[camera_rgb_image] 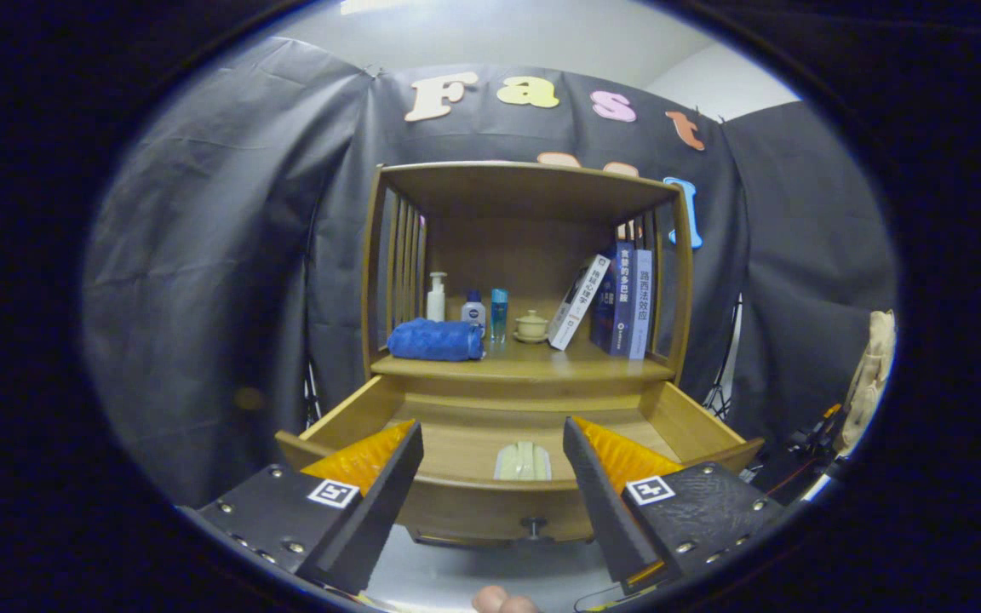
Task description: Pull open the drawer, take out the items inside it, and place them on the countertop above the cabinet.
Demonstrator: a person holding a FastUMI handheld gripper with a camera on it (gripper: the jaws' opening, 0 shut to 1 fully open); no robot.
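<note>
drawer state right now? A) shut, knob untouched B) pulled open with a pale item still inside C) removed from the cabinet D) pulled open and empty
B: the drawer stands pulled out from the cabinet, and a pale item lies on its floor just behind the front panel, seen between the open fingers of the gripper, which hold nothing.

Black cloth hangs wrinkled around me as the booth's wall. Above it I see a pale ceiling, below a grey floor.
</note>
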